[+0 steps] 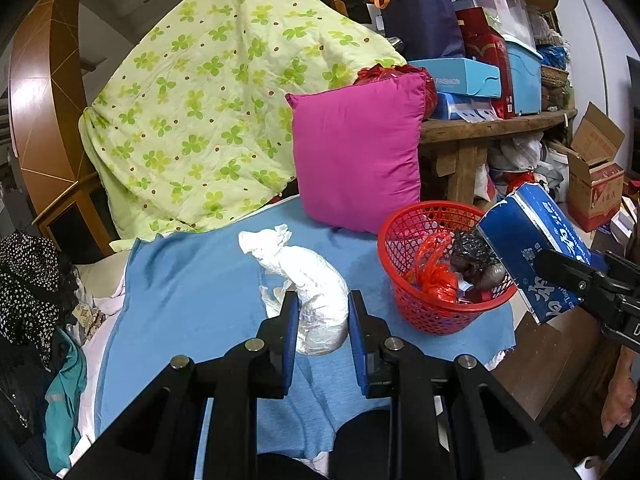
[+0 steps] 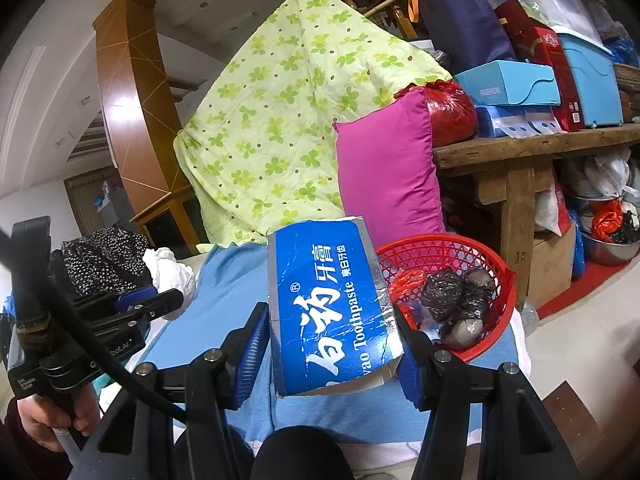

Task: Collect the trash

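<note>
Your right hand-held gripper [image 2: 332, 344] is clamped on a blue toothpaste box [image 2: 332, 304], one pad on each long side face. The box's long axis runs forward along the fingers, open end toward you, far end tilted up.

The red basket [image 2: 496, 264] sits ahead and to the right of that gripper, just beside the box's far right corner. It rests on the blue cloth [image 2: 228, 300]. Black wrapped lumps [image 2: 444, 292] and a red plastic scrap [image 2: 406, 280] are already inside. In the left wrist view the box [image 1: 532, 256] hangs at the basket's [image 1: 388, 236] right rim, partly over it. Judgement: a short push forward and rightward should put the box above the opening before you release. Its length is close to the basket's width, so it may catch on the rim unless tipped nose down.

Your left hand-held gripper [image 1: 324, 312] has jaws partly open, straddling the near end of a white wrapped bundle [image 1: 316, 292]. Whether the pads touch it cannot be told. The bundle lies on the blue cloth, long axis running away from the gripper and leaning left, loose twisted end farthest off. The basket lies to the right of this gripper, near. The right one is nearer to it.

A pink cushion [image 1: 356, 156] stands behind the basket.
</note>
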Tool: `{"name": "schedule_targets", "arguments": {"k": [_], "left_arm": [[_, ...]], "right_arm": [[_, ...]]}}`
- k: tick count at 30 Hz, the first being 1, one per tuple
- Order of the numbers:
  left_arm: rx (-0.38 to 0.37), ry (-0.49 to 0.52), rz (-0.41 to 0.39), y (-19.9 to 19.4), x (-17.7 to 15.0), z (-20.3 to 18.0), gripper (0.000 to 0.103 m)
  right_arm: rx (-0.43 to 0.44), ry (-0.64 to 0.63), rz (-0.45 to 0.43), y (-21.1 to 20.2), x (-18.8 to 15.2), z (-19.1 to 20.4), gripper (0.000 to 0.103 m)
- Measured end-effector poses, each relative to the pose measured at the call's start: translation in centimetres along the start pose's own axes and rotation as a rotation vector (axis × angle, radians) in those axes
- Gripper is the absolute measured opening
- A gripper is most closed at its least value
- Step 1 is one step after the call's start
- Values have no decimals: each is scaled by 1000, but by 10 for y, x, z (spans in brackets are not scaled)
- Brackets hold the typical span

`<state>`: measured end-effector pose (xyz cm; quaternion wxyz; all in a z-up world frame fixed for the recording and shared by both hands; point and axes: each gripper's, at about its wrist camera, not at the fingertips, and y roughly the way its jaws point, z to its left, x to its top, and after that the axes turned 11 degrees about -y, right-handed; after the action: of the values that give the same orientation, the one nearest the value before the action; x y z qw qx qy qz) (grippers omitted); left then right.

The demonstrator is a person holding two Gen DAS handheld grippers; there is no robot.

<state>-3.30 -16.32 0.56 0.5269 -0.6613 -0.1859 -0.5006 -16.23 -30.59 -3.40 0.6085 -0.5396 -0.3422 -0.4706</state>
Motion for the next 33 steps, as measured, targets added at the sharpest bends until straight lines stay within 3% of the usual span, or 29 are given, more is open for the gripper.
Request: {"name": "schedule_targets", "arguments": {"k": [33], "left_arm": [[-18, 14, 36, 12, -9, -11, 26]], "right_arm": [[-17, 49, 14, 0, -8, -13, 61]]}}
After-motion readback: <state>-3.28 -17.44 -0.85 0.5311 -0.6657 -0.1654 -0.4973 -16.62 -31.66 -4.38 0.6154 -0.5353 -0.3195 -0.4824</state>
